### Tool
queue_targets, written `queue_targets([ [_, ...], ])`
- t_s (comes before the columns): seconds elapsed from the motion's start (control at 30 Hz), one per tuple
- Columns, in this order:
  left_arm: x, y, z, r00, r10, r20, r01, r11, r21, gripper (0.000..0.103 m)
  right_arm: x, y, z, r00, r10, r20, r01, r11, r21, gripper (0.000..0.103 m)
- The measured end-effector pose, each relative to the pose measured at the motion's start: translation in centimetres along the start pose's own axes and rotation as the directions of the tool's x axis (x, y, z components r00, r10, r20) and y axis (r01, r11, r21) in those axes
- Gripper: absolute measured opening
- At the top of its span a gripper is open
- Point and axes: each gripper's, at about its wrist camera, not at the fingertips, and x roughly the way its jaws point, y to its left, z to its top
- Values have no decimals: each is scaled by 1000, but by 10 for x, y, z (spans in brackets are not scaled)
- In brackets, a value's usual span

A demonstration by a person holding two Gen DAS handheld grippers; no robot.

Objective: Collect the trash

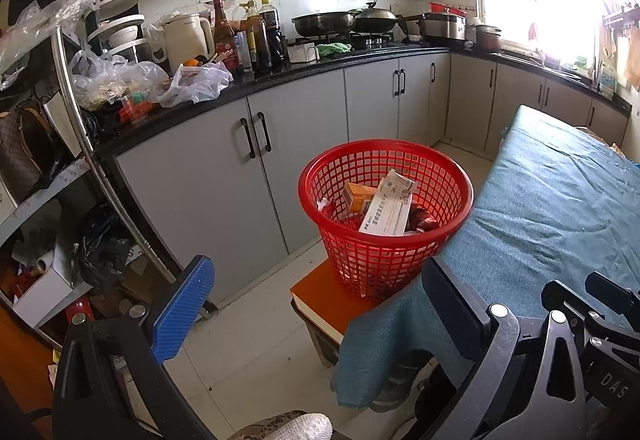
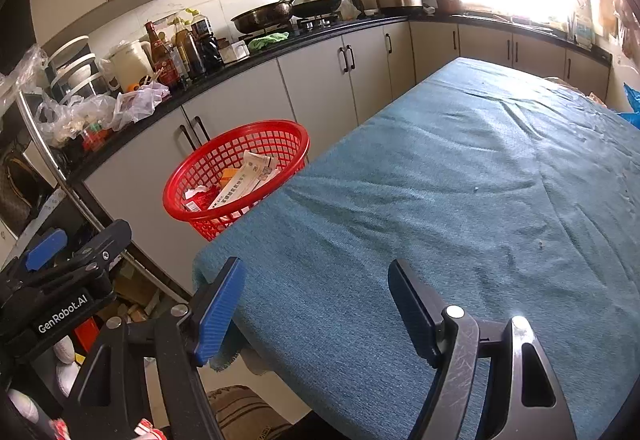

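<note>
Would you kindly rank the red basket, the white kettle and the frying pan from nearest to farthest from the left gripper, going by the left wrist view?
1. red basket, straight ahead, beside the table.
2. white kettle, on the counter, left.
3. frying pan, on the stove, farther back.

Table under teal cloth [image 2: 460,199], wrinkled, a few small crumbs on it. Red basket [image 1: 384,215] of trash stands on an orange-topped stool [image 1: 320,296] beside the table.

Both grippers were held open and empty.
The left gripper [image 1: 316,304] and the right gripper [image 2: 316,310] were angled downward, jaws spread wide, with nothing gripped between them.
</note>
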Motion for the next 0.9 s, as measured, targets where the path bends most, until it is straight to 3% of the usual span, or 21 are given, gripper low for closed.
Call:
queue_targets([
  [0.9,10,1,-4,999,-17,-27,17,1000,-5,103,7,6,-4,1000,-8,-13,8,1000,-14,81],
])
